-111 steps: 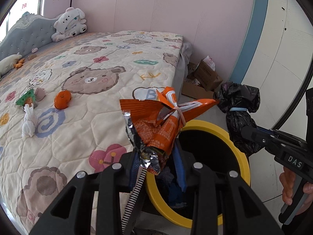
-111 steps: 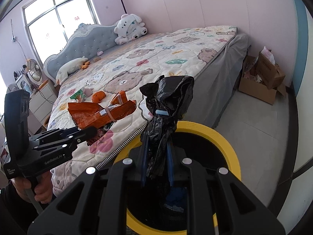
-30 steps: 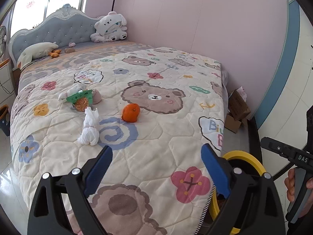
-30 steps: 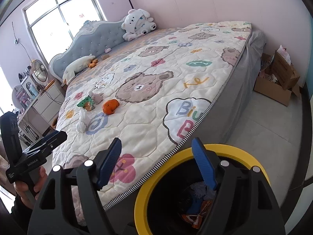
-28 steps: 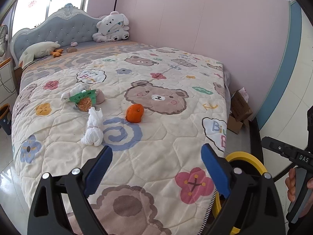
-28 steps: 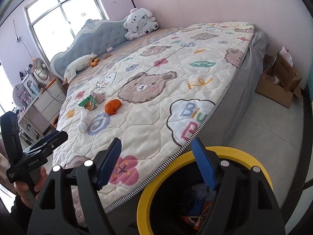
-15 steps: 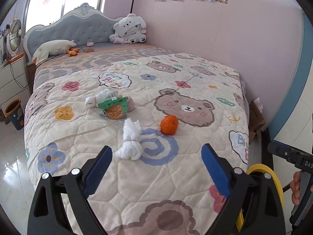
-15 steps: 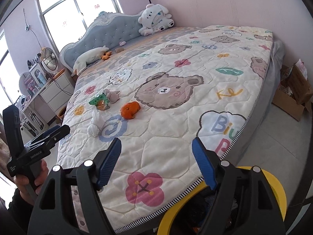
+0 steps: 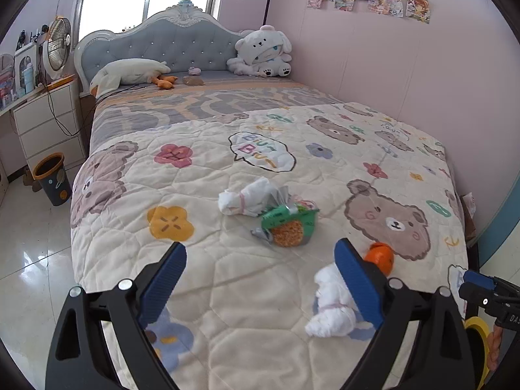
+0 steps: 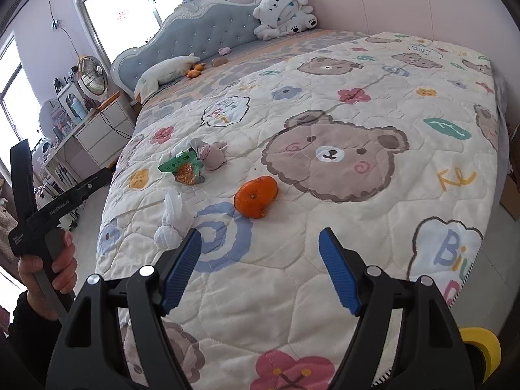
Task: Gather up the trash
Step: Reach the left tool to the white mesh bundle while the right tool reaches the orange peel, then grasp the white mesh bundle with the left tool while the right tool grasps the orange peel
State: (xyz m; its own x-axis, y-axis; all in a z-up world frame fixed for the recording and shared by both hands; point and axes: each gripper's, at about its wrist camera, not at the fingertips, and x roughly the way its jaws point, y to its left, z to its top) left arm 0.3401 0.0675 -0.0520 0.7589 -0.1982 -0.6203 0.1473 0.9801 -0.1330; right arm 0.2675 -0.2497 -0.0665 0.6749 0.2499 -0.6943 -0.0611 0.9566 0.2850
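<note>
On the patterned quilt (image 9: 247, 292) lie a green snack packet (image 9: 287, 224) (image 10: 183, 165), an orange tangerine (image 9: 380, 258) (image 10: 256, 196) and two white knotted bags, one (image 9: 331, 305) (image 10: 172, 221) near the quilt's front edge, one (image 9: 247, 200) beside the packet. My left gripper (image 9: 260, 279) hangs open and empty over the quilt; its right finger covers part of the near white bag. My right gripper (image 10: 260, 266) is open and empty, a short way in front of the tangerine. Only the yellow rim of the trash bin (image 10: 481, 346) (image 9: 477, 334) shows.
A plush dog (image 9: 263, 52), a white goose toy (image 9: 126, 71) and small toys lie by the grey headboard (image 9: 175, 45). White drawers (image 9: 48, 120) with a fan (image 9: 58, 45) and a small dark bin (image 9: 52, 178) stand left of the bed. A hand (image 10: 48, 266) holds the left gripper's handle.
Both grippers, earlier shut on trash over the yellow bin, are now open and empty. Over the last second they swung left from the bin, bringing the bed trash nearer.
</note>
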